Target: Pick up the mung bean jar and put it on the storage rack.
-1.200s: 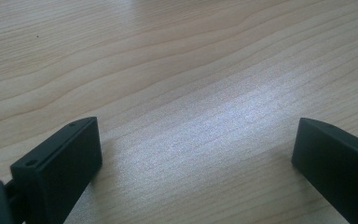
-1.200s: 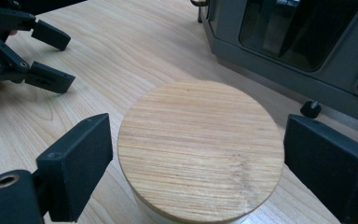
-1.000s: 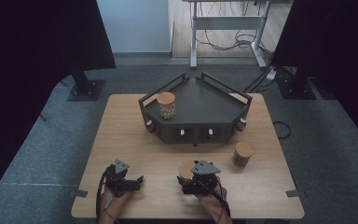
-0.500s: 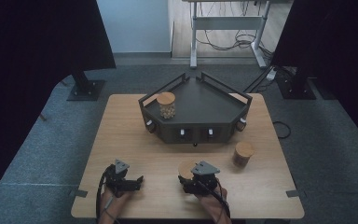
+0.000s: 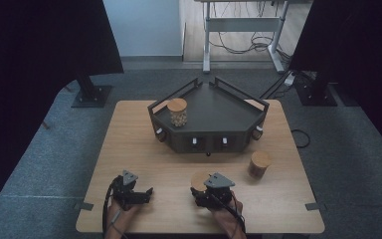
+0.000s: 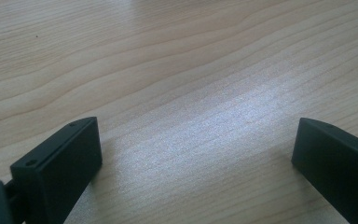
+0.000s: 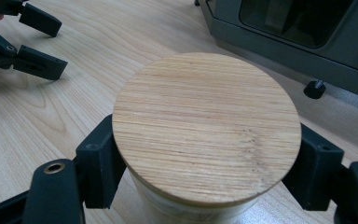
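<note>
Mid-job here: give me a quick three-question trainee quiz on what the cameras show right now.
1. True or false: the left gripper holds a jar.
2. How many wooden-lidded jars are in the high view?
3. Which jar stands on the black tray? A) jar by the right gripper B) jar at the tray's left corner C) jar right of the tray's front

Key: 1 false, jaws open over bare table. 2 three. 3 B.

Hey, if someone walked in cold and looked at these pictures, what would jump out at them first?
Probably the jar with the round wooden lid, clamped between the jaws of the right gripper near the table's front edge. Next, the dark angular tray at the back, with another lidded jar standing on it. The left gripper rests open on bare wood.
</note>
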`<action>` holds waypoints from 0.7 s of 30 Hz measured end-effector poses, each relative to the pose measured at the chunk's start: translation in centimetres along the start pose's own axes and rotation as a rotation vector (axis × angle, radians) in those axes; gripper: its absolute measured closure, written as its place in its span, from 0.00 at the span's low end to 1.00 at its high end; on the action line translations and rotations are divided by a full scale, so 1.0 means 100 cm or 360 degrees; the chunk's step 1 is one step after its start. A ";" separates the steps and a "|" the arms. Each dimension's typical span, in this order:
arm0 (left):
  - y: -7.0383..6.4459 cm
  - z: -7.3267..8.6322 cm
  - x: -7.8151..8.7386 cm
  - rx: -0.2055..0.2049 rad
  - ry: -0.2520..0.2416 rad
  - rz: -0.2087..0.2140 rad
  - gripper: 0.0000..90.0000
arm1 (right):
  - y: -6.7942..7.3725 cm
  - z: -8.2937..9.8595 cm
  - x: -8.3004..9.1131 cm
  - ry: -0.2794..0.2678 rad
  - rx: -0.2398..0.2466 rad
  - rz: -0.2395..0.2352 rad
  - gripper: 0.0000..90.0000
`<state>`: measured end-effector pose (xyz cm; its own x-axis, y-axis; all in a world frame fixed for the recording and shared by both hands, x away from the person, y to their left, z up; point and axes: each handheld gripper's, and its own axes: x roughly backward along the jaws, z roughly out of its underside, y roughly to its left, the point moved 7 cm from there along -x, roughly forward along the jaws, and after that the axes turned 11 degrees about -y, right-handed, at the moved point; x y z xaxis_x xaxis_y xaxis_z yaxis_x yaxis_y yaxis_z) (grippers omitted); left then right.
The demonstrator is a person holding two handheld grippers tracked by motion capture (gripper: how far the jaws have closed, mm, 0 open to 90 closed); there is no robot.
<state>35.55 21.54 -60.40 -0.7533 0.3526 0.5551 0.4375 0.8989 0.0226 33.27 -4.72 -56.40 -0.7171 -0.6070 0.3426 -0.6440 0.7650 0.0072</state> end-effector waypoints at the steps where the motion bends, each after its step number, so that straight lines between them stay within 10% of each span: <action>1: 0.000 0.000 0.000 0.0000 0.0000 0.0000 0.01 | 0.000 0.000 0.000 0.0001 -0.0004 0.0000 0.28; 21: 0.000 0.000 0.000 0.0000 0.0000 0.0000 0.01 | -0.006 -0.022 0.011 -0.0052 -0.0022 0.0006 0.28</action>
<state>35.55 21.54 -60.40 -0.7533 0.3527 0.5552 0.4374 0.8990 0.0223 33.42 -5.39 -53.98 -0.7282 -0.6105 0.3116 -0.6376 0.7701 0.0188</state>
